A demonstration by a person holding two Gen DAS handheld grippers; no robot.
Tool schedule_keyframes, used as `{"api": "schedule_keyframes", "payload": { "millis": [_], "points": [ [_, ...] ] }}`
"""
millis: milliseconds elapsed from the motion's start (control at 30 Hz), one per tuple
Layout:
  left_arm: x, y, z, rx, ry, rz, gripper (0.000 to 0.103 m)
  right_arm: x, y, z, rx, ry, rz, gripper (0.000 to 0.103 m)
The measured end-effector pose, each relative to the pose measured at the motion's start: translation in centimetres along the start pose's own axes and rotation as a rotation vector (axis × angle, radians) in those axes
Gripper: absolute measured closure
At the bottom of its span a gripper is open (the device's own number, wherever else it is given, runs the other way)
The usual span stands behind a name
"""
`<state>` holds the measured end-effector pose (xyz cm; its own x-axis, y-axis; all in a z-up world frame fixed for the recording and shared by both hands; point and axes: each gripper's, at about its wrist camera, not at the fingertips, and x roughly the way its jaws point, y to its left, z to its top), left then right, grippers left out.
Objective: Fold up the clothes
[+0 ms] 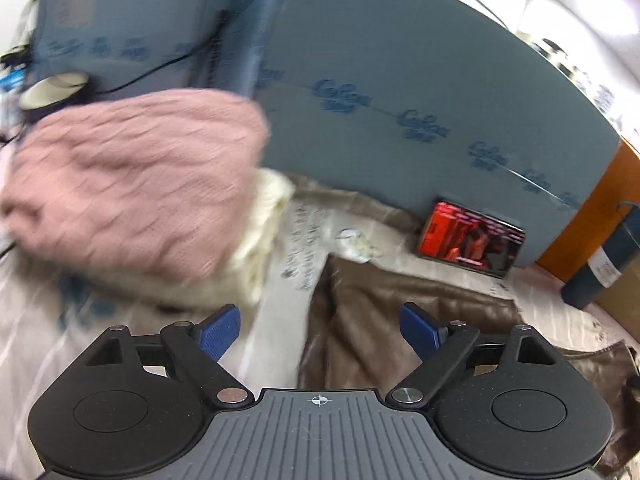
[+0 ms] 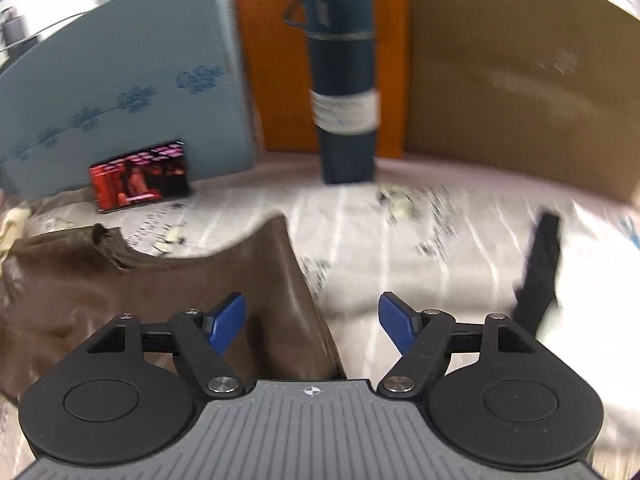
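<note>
Two tongs both spread wide and empty, my left gripper (image 1: 320,330) and right gripper (image 2: 312,322) over the brown garment (image 2: 160,280) lying flat on the printed sheet (image 2: 400,248), dark flask (image 2: 342,80) capped, contents unseen, pink knit (image 1: 132,184) blurred, apparently atop cream knit (image 1: 260,240).

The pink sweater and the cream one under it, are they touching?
Touching. The left wrist view shows the pink sweater lying on the cream one, no gap between them.
</note>
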<state>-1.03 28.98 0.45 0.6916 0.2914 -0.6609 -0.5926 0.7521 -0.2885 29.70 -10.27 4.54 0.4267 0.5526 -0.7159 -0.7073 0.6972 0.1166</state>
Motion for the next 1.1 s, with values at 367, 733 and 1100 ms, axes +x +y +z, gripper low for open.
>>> {"api": "schedule_keyframes", "payload": {
  "millis": [367,733,1100],
  "points": [
    [6.5,-1.7,2.4,0.014,0.172,-0.287,0.014,3.0,2.1,3.1,-0.157,0.113,0.234,0.054],
    [8.3,-1.7,3.4,0.019,0.170,-0.373,0.101,4.1,1.6,2.5,-0.139,0.169,0.224,0.097],
    [-2.0,-0.1,3.3,-0.015,-0.013,-0.538,0.099,-4.6,2.5,1.4,-0.117,0.043,0.264,0.100]
  ]
}}
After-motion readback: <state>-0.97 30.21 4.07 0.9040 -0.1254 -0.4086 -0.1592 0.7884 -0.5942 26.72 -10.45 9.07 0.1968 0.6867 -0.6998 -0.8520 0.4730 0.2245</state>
